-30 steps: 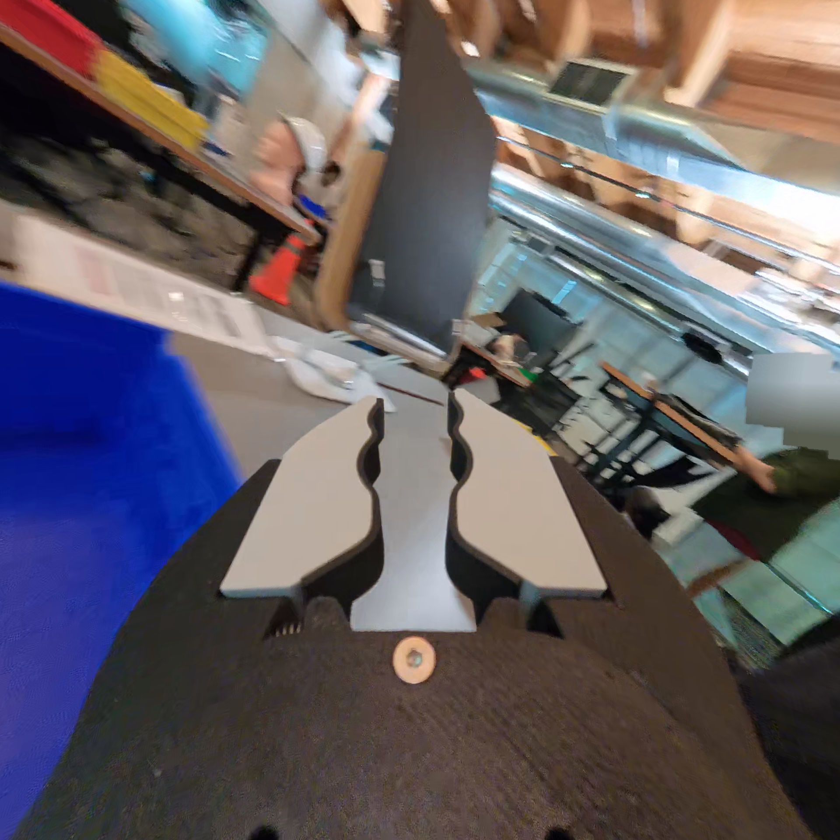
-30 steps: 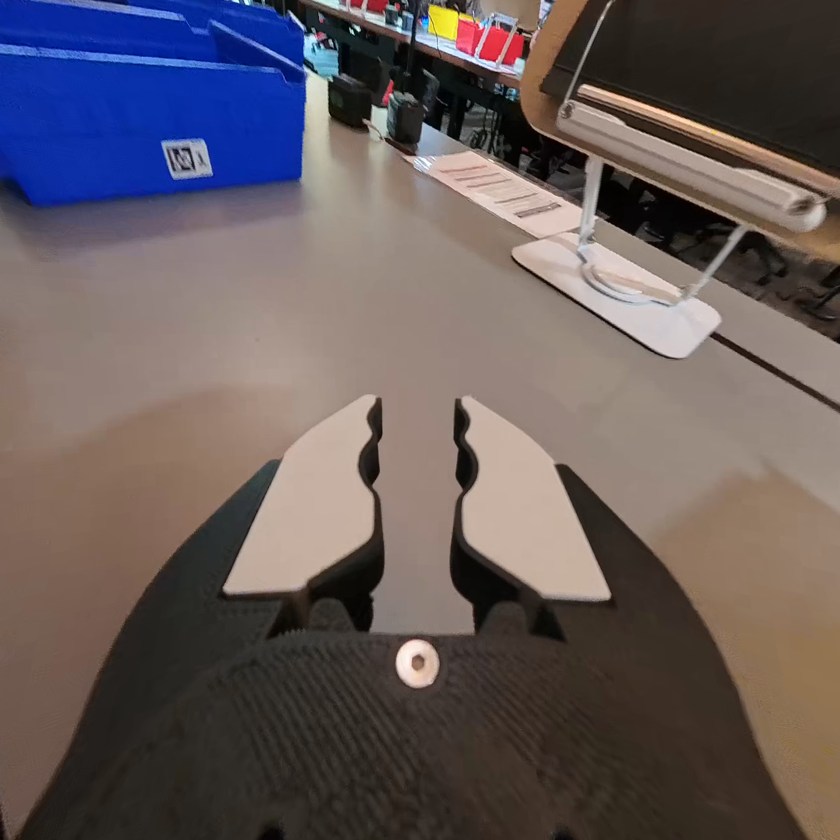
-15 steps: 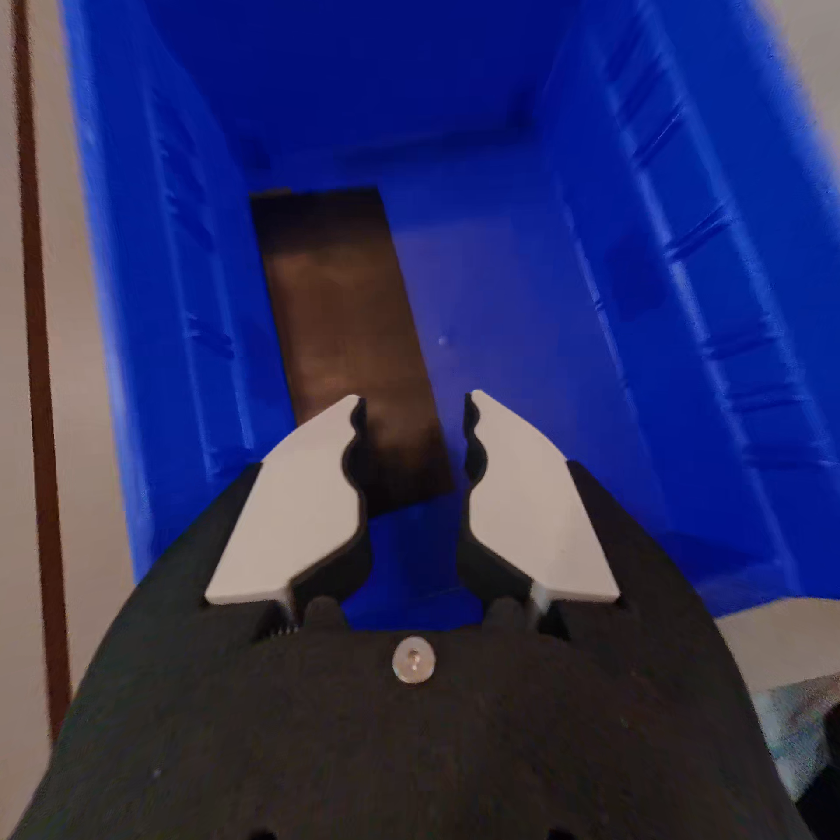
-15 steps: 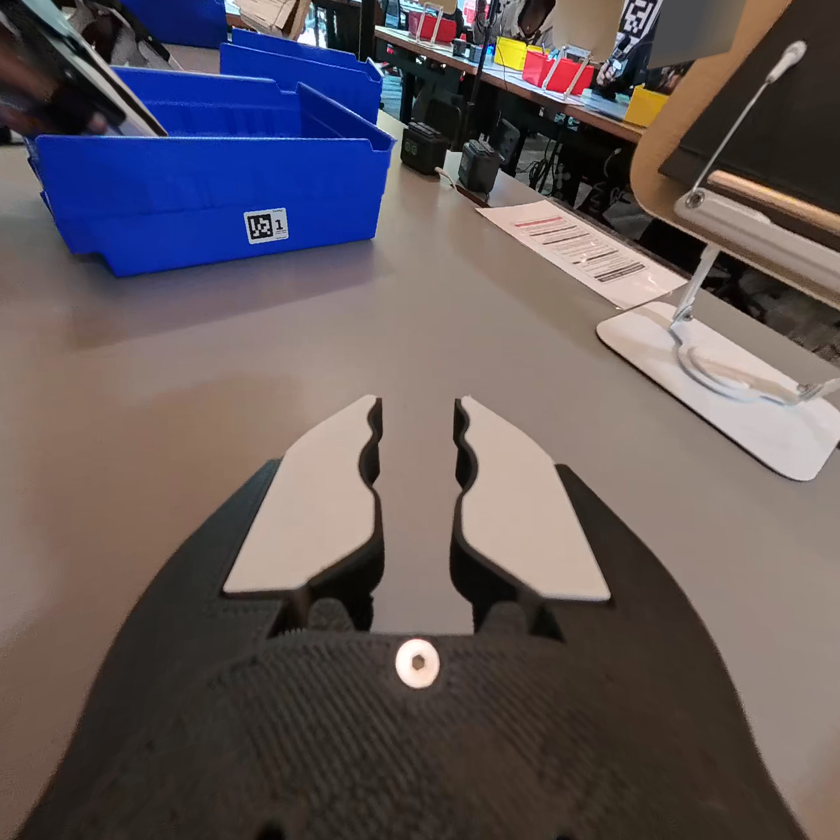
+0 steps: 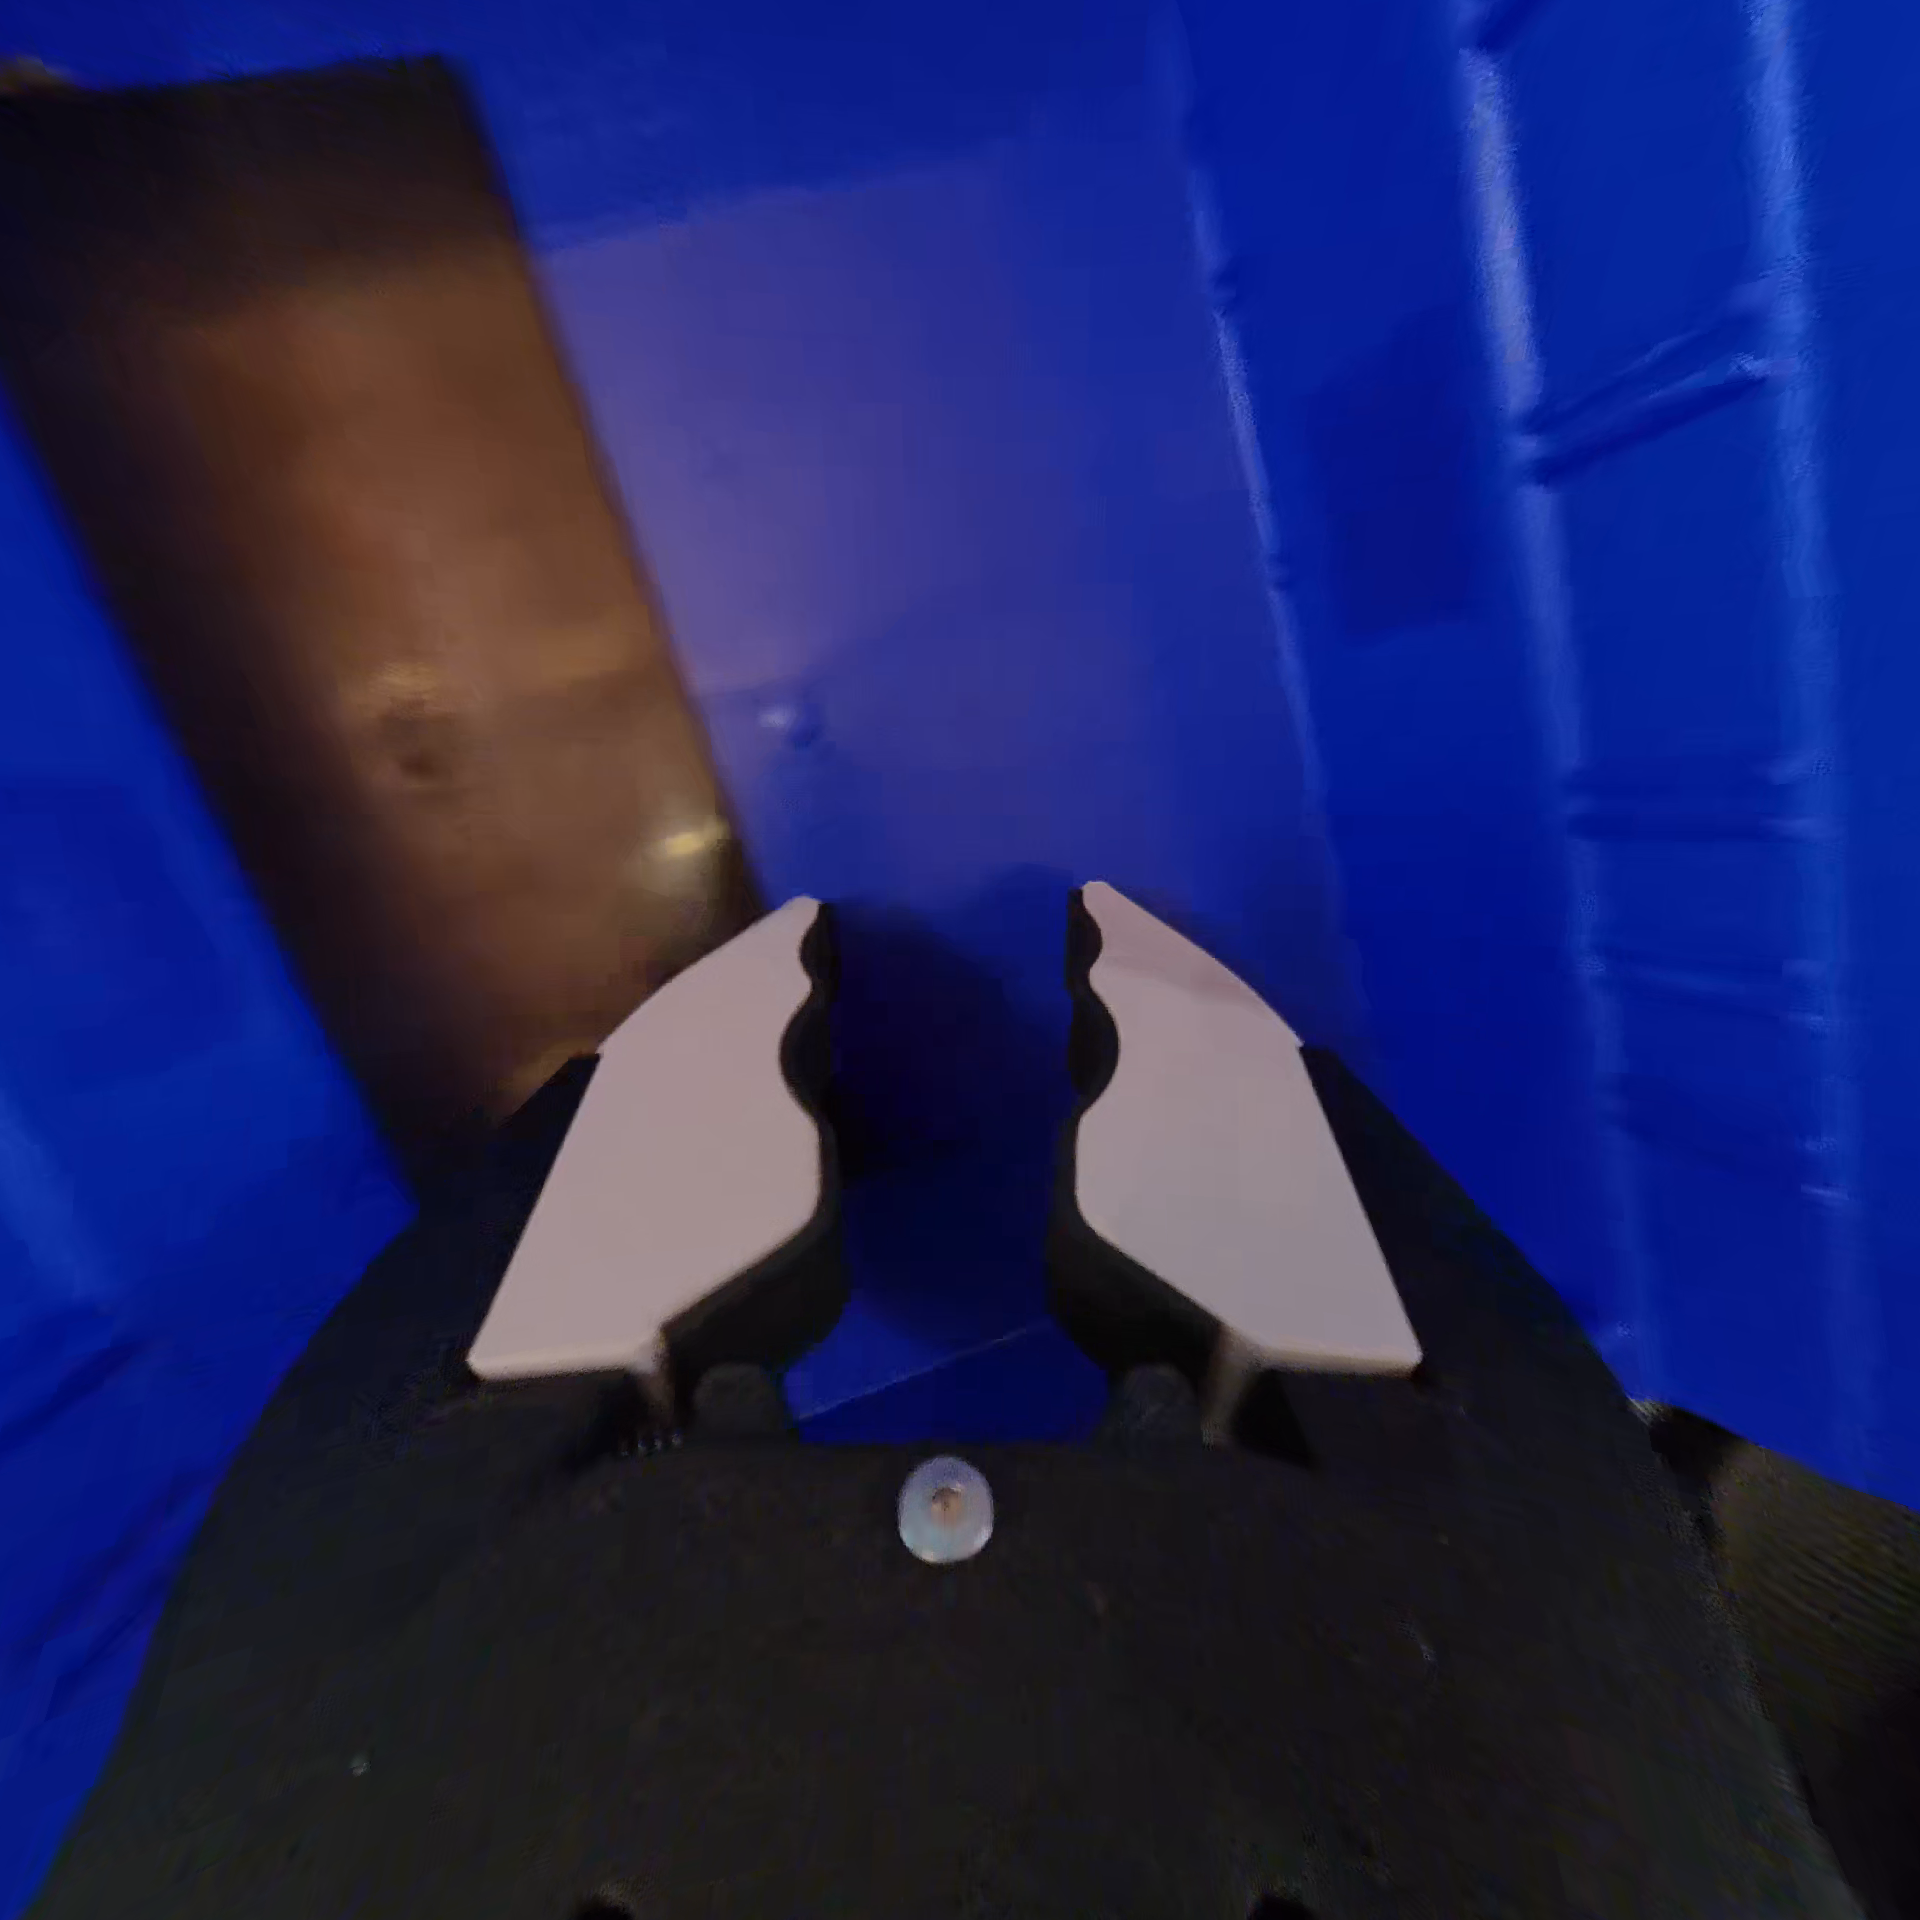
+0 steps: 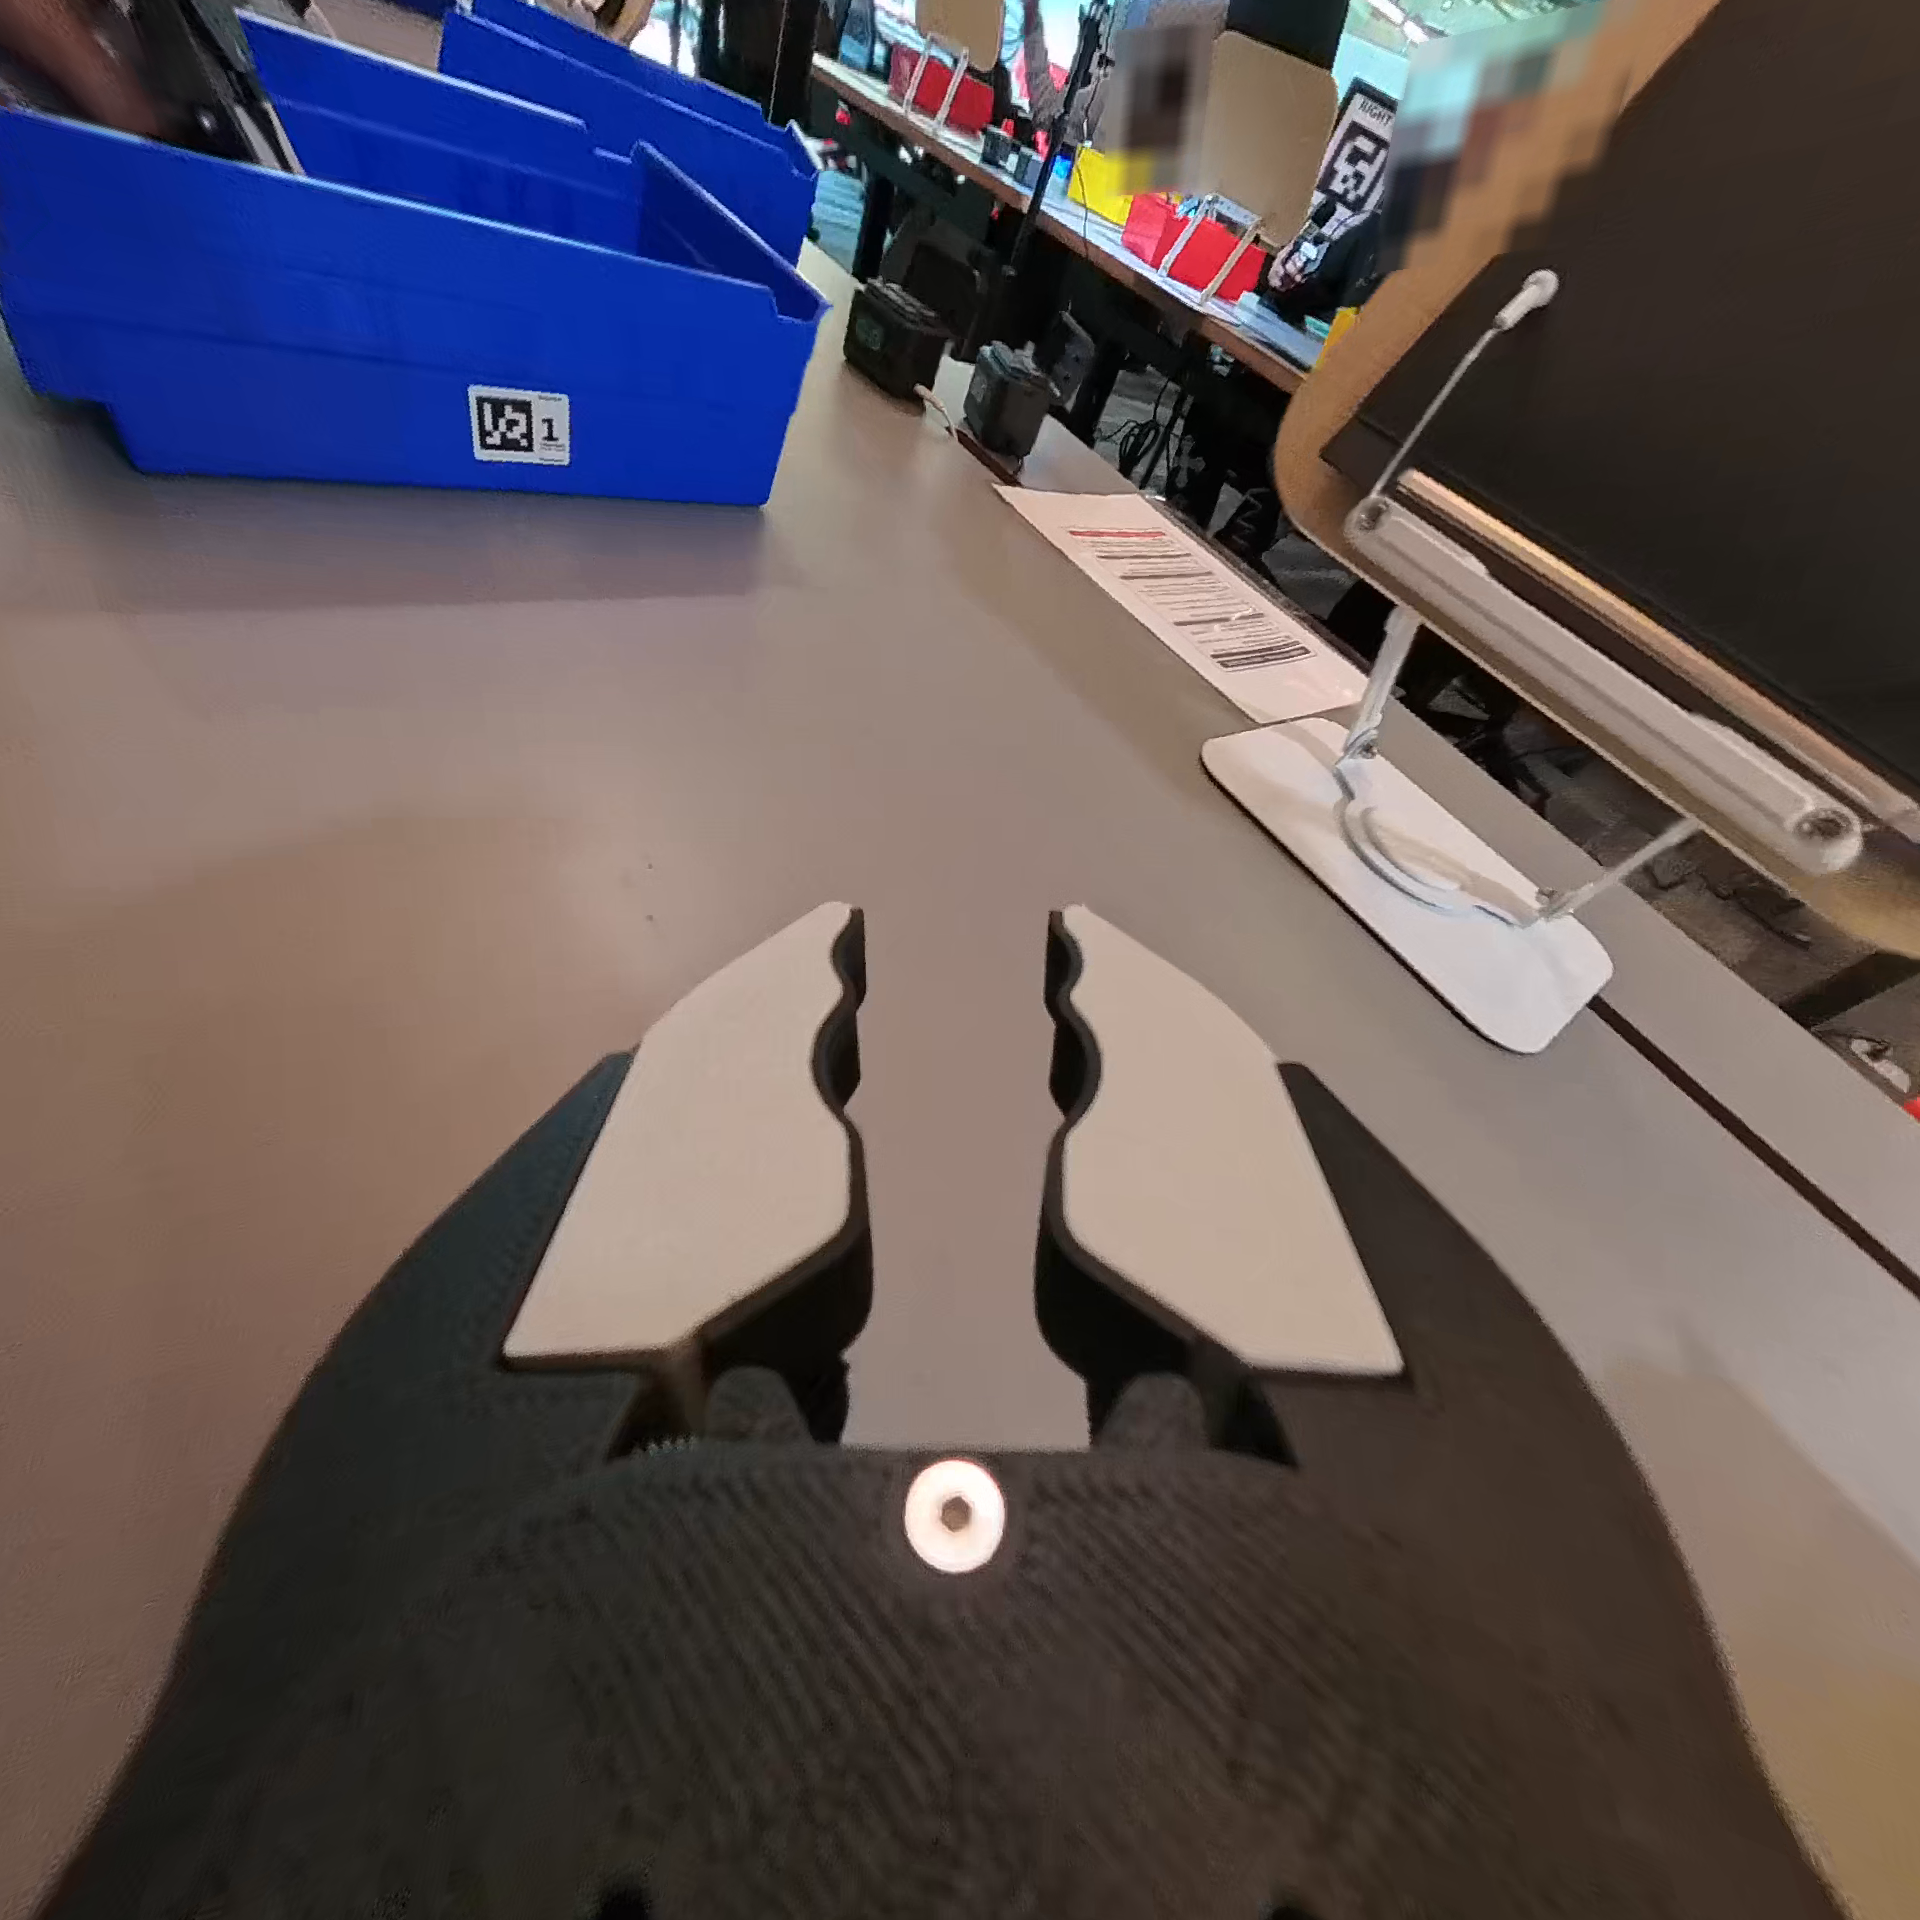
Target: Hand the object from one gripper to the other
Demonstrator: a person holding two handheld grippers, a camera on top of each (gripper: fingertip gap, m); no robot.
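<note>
A flat dark brown rectangular object (image 5: 343, 582) lies on the floor of a blue bin (image 5: 1558, 623) in the left wrist view. My left gripper (image 5: 945, 909) is open and empty, down inside the bin, with its left fingertip just past the object's near right corner. My right gripper (image 6: 954, 914) is open and empty, low over the grey table (image 6: 416, 779). In the right wrist view the left gripper (image 6: 197, 94) shows dark at the far left, dipping into the nearest blue bin (image 6: 343, 343).
More blue bins (image 6: 644, 135) stand behind the first. A printed sheet (image 6: 1184, 592) lies on the table. A white stand (image 6: 1423, 873) holding a dark board (image 6: 1683, 436) is at the right. Two small black devices (image 6: 956, 364) sit near the far edge.
My left gripper swung from facing the room to pointing into the blue bin, then went deeper toward the brown object and opened a little wider. My right gripper turned left and stays open.
</note>
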